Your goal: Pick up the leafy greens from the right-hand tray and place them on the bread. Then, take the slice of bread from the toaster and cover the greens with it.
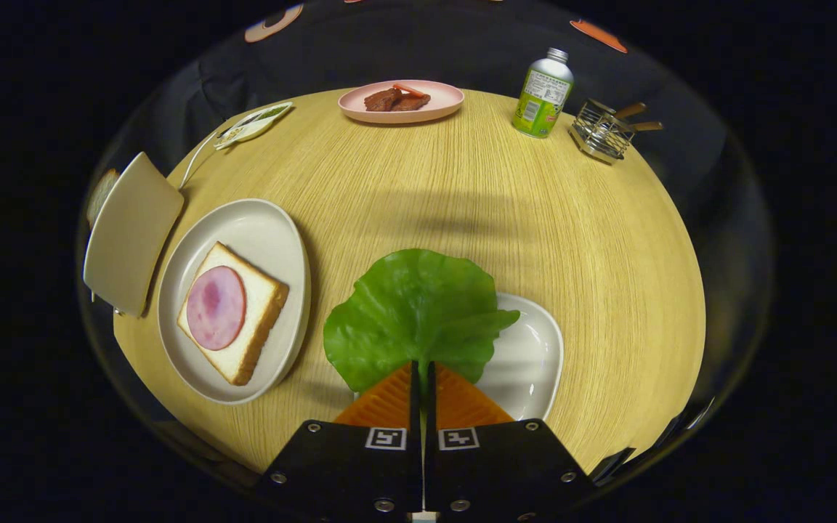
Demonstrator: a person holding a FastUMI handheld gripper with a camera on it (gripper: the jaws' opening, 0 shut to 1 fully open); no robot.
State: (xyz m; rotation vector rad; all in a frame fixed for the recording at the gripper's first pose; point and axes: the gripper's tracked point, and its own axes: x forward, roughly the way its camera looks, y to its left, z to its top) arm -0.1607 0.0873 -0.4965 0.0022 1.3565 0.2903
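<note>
We can read no text anywhere. The green bottle [543, 94], standing on the wooden table [571, 240] just left of the wire rack [602, 131], carries a white label panel with fine print, too small for us to make out. Far to the left of that bottle, a flat packet [255, 123] shows markings we cannot decipher. Nearest us, well in front of the bottle, two square coded markers [386, 438] sit on the gripper's body, bearing patterns, not letters.
</note>
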